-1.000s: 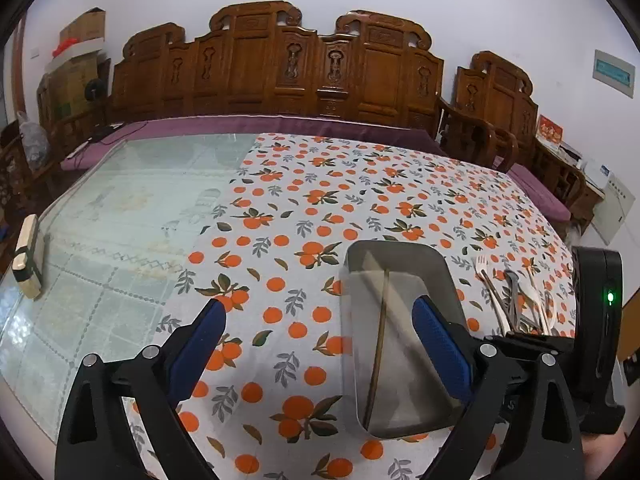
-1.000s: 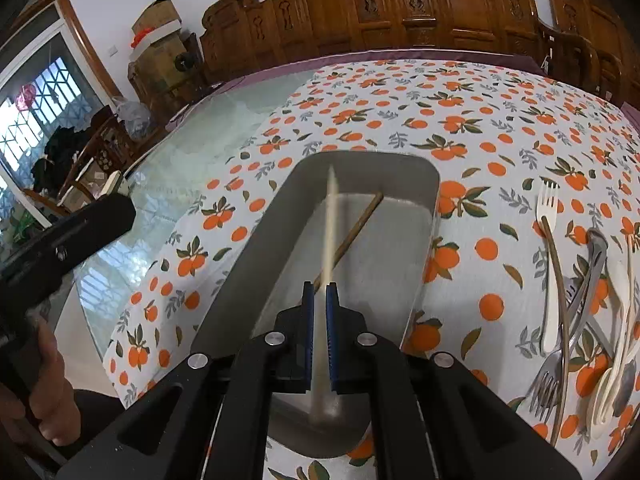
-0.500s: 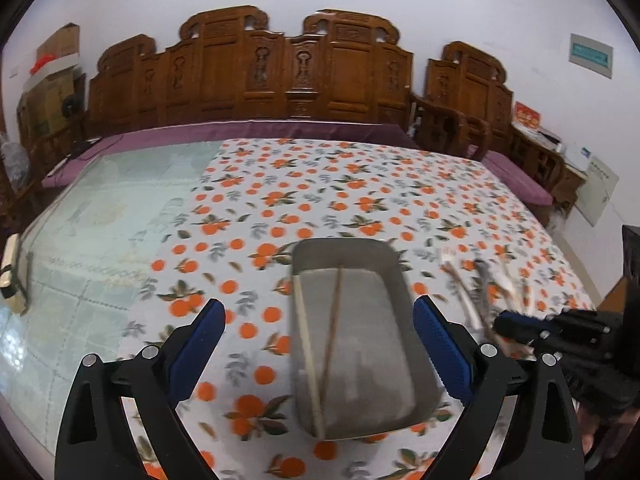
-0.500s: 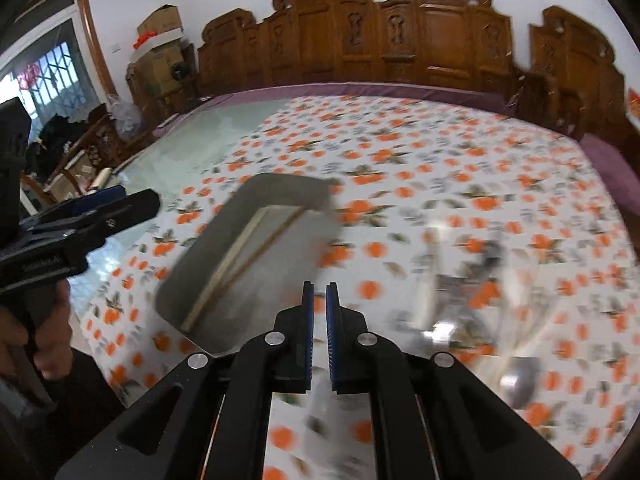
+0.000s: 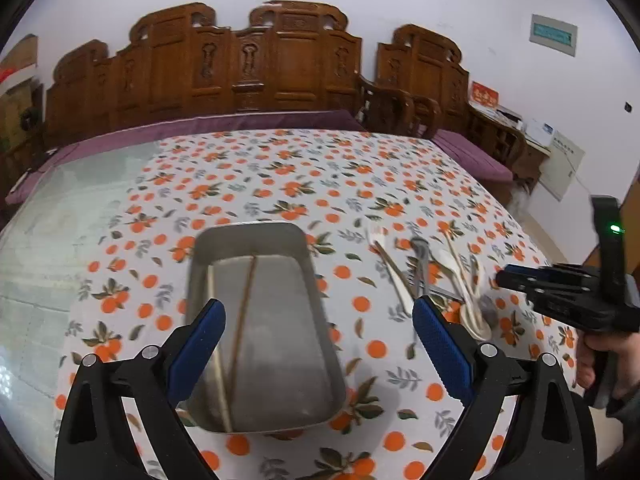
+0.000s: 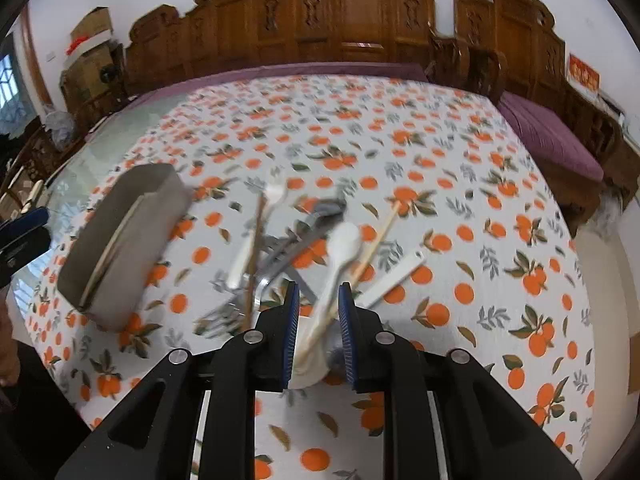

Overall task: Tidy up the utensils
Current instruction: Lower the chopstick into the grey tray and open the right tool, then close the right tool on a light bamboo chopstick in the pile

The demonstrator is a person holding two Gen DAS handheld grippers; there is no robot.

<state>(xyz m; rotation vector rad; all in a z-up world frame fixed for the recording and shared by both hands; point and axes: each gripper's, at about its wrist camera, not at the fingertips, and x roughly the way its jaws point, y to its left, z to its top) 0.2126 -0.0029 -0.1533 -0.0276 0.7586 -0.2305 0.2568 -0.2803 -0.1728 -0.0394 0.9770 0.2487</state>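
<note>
R gripper [image 6: 318,320] jaws seen opening over blurred utensil pile [image 6: 296,248] nr table's right edge; nothing clamped. L gripper [image 5: 316,344] spread wide above tray [image 5: 316,320]; chopsticks [image 5: 240,320] partly hidden.

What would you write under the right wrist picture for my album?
The right tool opens above a white spoon in the utensil pile, with the metal tray to its left.

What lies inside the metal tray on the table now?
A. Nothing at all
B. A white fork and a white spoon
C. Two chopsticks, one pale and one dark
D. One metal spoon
C: in the left wrist view, the metal tray holds a pale chopstick and a dark chopstick; forks and spoons lie outside it on the cloth.
</note>
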